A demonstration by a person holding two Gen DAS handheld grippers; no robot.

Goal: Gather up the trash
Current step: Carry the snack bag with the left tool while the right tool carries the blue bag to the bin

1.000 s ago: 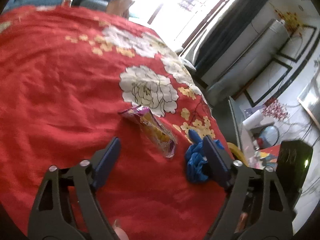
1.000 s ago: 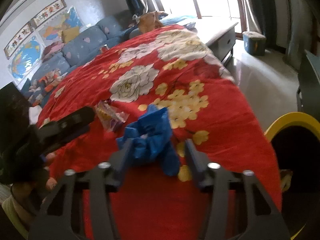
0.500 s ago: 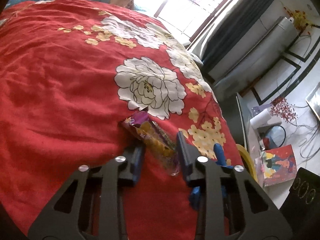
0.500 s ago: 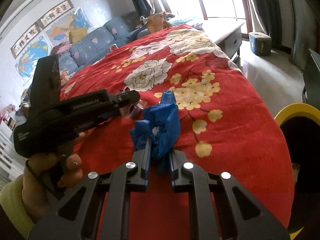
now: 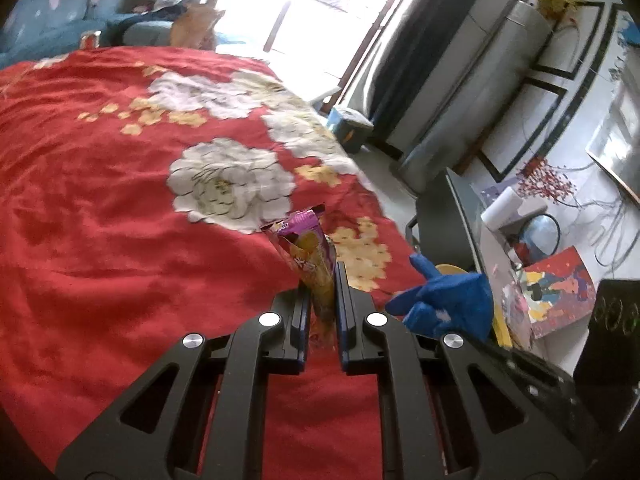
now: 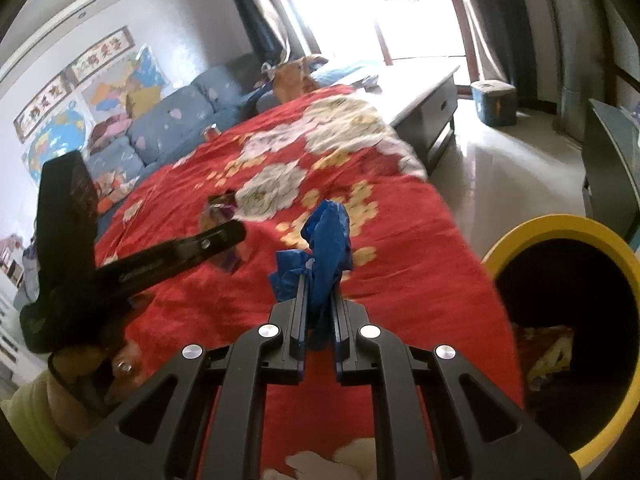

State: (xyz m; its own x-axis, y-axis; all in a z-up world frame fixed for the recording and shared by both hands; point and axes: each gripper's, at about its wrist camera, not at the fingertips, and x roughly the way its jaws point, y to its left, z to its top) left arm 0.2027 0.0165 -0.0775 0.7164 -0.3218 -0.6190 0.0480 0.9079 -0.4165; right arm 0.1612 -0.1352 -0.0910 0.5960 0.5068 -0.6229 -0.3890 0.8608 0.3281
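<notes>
Both pieces of trash are gripped and lifted off the red flowered blanket (image 5: pixel 100 240), so the picking-up step looks done and the carry to the bin is in hand.

The left gripper (image 5: pixel 322 280) has closed all the way onto a purple and yellow snack wrapper (image 5: pixel 310 248). Its jaws have just been closing, and the wrapper is pinched between them, sticking up and forward past the fingertips. It hangs above the blanket near the blanket's right edge.

The right gripper (image 6: pixel 319 292) has also just been closing, and its jaws are clamped on a crumpled blue glove (image 6: pixel 326 240), which stands up out of the pinch with a loose fold drooping to the left. In the left wrist view the same glove (image 5: pixel 448 300) shows just to the right of the left gripper, so the two tools are close beside each other.

A yellow-rimmed bin (image 6: pixel 560 228) stands on the floor just off the blanket's right edge, with some wrapper-like scraps already inside.

The next move, as I judge it, calls for swinging both grippers rightward over the bin's mouth, one clear of the other, and opening only once each piece is above the opening. The glove is limp and could snag on a finger when let go.
</notes>
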